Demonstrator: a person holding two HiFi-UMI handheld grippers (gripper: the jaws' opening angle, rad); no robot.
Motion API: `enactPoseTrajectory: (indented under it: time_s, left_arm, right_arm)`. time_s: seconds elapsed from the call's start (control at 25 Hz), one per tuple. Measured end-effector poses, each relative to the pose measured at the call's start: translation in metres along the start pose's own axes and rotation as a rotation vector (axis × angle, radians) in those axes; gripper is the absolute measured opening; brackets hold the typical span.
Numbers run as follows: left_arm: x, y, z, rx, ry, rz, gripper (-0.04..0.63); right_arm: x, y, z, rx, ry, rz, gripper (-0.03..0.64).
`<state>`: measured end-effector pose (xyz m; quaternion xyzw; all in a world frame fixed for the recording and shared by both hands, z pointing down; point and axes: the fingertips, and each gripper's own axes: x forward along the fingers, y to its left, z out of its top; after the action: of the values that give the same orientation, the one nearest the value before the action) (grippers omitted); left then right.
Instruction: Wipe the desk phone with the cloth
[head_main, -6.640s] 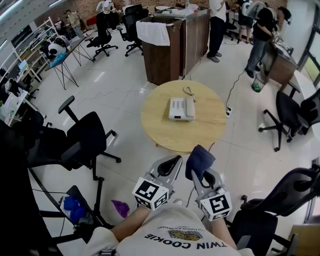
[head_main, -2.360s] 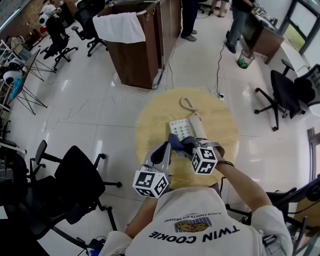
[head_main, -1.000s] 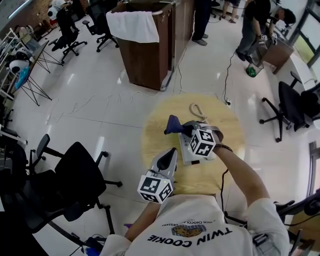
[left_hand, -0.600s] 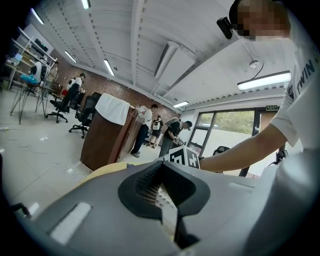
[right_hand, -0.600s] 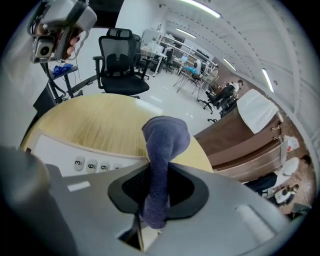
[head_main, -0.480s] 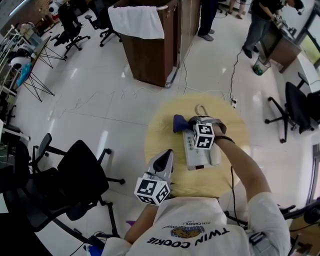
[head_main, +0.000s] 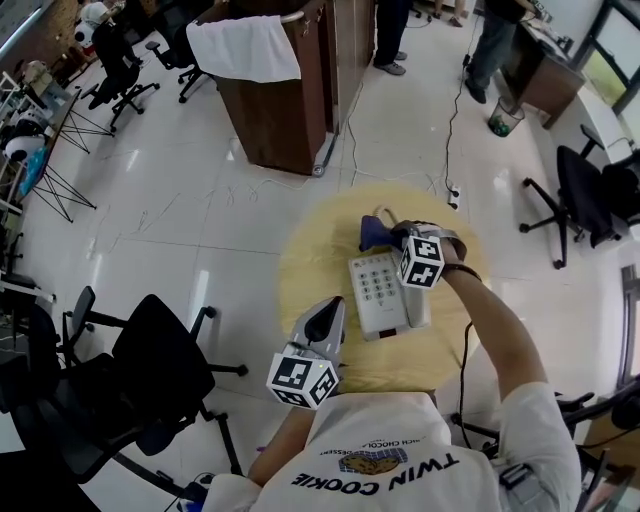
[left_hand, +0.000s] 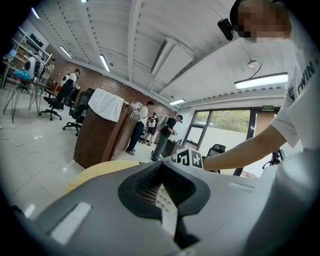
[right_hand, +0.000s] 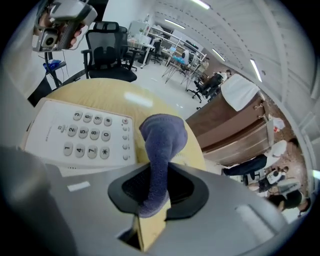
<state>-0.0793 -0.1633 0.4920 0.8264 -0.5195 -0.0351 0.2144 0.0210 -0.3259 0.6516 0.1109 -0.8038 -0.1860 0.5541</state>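
I am reading "TWIN COOKIE" on the shirt (head_main: 385, 472), printed upside down from the head view, and the keypad (right_hand: 86, 134) is showing its digits in the right gripper view: 3, 6, 9 in one row, 2, 5, 8, 0 in the next, then 1, 4, 7 and a star. The desk phone (head_main: 379, 293) is lying flat near the middle of the round wooden worktop (head_main: 308, 262). Its long axis is running from the near edge toward the far edge, leaning a little to the left at the far end. The keypad is sitting on its left half and the handset (head_main: 420, 306) is resting along its right side. The right tool (head_main: 393, 238) is hanging over the phone's far end with its jaws clamping the blue-purple cloth (head_main: 374, 232). The cloth is bunching up out of the jaws and hanging just beyond the phone's far left corner, toward the far edge of the worktop. I cannot tell whether the cloth is touching the phone. The left tool (head_main: 325, 318) is hovering over the near left edge of the worktop, aiming at the phone. Its jaws are sitting drawn together with nothing between them.
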Motion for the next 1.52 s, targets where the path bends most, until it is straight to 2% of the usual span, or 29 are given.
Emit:
enactPoseTrajectory:
  time_s: [0.36,0.56,0.64,0.92,1.16,1.36,1.52]
  left_arm:
    - [0.009,-0.014,-0.003,0.02,0.021,-0.043,-0.011]
    - [0.013,-0.023,-0.006,0.03,0.029,-0.071,-0.011]
    - [0.013,-0.026,-0.007,0.033,0.03,-0.082,-0.01]
    - [0.013,-0.039,-0.012,0.042,0.037,-0.11,-0.011]
    - [0.013,-0.051,-0.015,0.05,0.041,-0.136,-0.011]
    - [0.012,-0.055,-0.015,0.05,0.034,-0.145,-0.011]
    - [0.011,-0.056,-0.016,0.041,0.03,-0.147,-0.011]
  right_arm:
    - [-0.021,-0.014,-0.033,0.137,0.0,-0.105,0.069]
    - [-0.026,-0.003,-0.058,0.201,0.041,-0.113,0.069]
    - [-0.029,0.003,-0.065,0.268,0.044,-0.114,0.069]
    - [-0.043,0.035,-0.08,0.613,-0.019,-0.102,0.069]
    - [-0.059,0.065,-0.083,0.718,-0.041,-0.107,0.069]
    - [-0.071,0.095,-0.086,0.853,-0.069,-0.088,0.069]
    - [-0.08,0.119,-0.089,0.858,-0.051,-0.079,0.069]
